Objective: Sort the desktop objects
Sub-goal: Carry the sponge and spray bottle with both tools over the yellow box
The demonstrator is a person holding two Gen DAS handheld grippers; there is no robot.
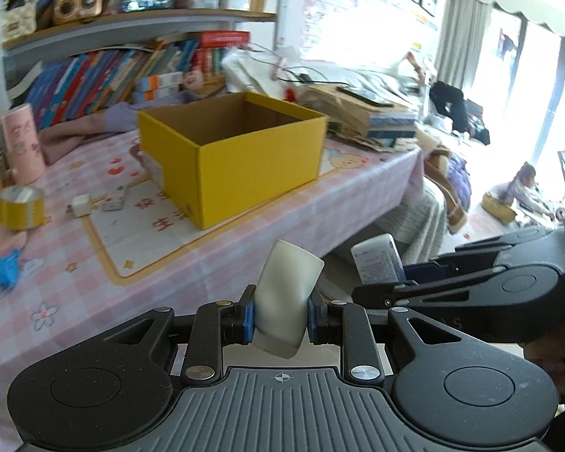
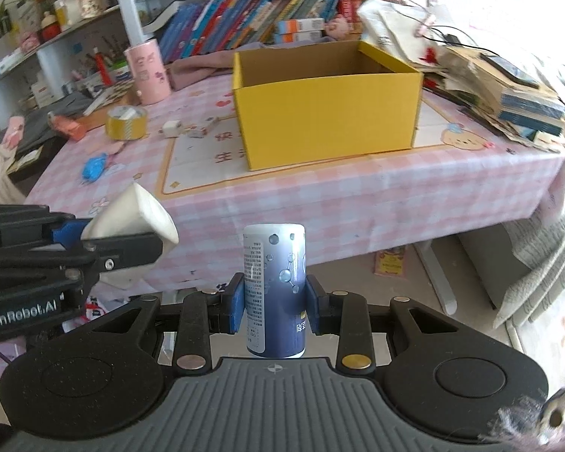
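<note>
Right now you are mid-carry: your left gripper (image 1: 278, 318) is clamped on a white squeezable tube (image 1: 284, 297), and your right gripper (image 2: 274, 303) is clamped on a blue-and-white cylindrical bottle (image 2: 274, 290), standing upright between its pads. Both loads hang off the near edge of the pink checked tablecloth (image 2: 320, 203), short of the open yellow cardboard box (image 2: 327, 116), which sits further in on the table. Judging by that, the next move calls for bringing each gripper forward above the box's rim before letting go, one at a time since they ride just beside each other.
</note>
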